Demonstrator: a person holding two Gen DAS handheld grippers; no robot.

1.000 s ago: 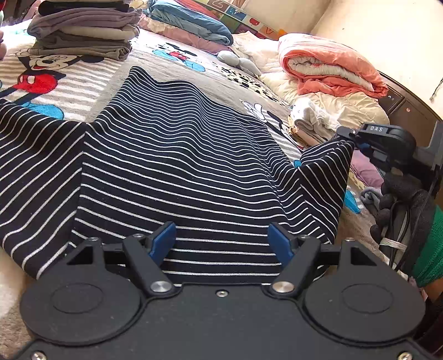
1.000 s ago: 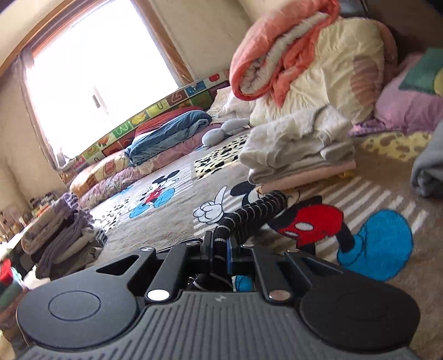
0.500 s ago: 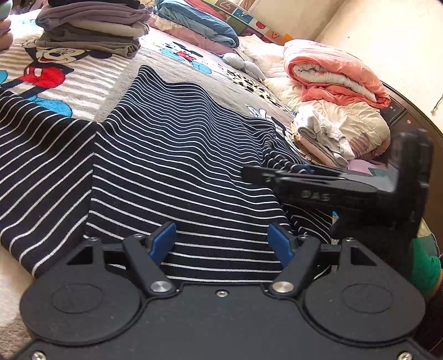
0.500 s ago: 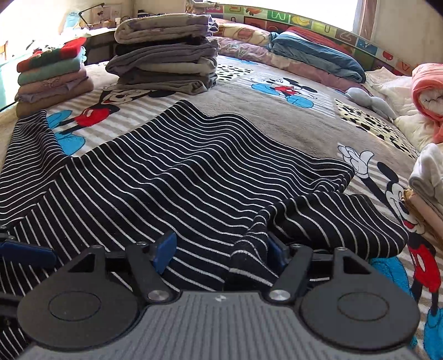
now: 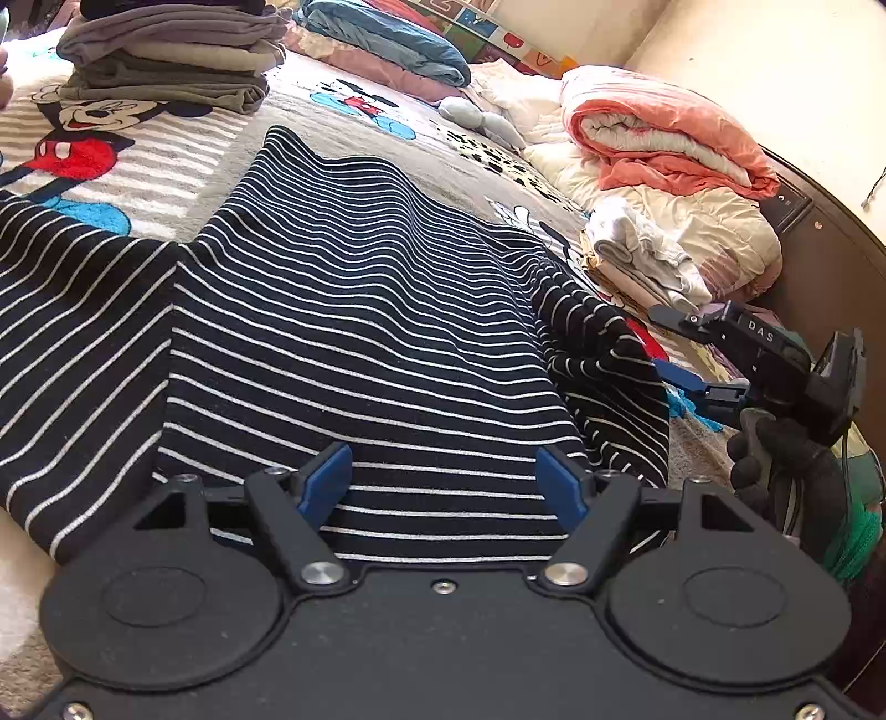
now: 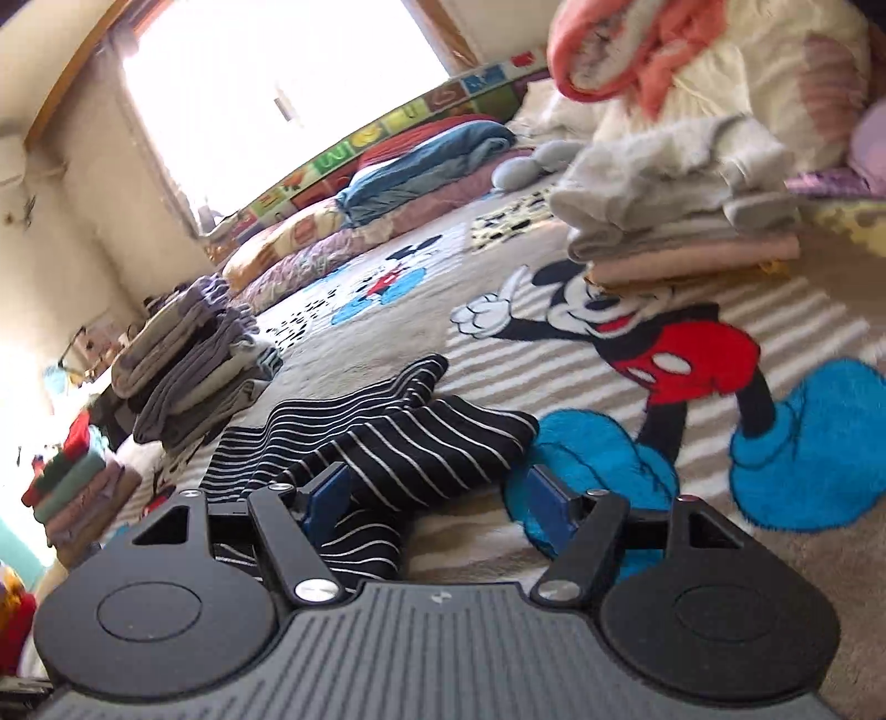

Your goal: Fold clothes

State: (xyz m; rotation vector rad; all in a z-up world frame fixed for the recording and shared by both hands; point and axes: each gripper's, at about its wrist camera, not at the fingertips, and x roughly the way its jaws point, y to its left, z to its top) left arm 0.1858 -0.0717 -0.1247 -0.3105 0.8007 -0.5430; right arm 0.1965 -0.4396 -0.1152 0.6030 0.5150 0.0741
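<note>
A black shirt with thin white stripes (image 5: 360, 310) lies spread on the bed. Its right sleeve (image 6: 398, 437) is folded in and bunched along the right edge. My left gripper (image 5: 443, 476) hovers open over the shirt's near hem, its blue pads wide apart and gripping nothing. At the shirt's right side a gloved hand (image 5: 775, 459) holds my right gripper (image 5: 662, 340). In the right wrist view the right gripper (image 6: 437, 493) has its jaws opening. The sleeve's end lies loose by the left pad, partly between the jaws, and nothing presses on it.
The bed carries a cartoon-mouse blanket (image 6: 664, 354). A stack of folded grey clothes (image 5: 171, 61) stands at the far left. A folded white and beige pile (image 5: 637, 255) sits right of the shirt. An orange quilt (image 5: 664, 133) and a blue blanket (image 5: 387, 39) lie behind.
My right gripper, shut on the sleeve a second ago, carried it over the shirt, let it go and drew back to the right. My left gripper stayed put.
</note>
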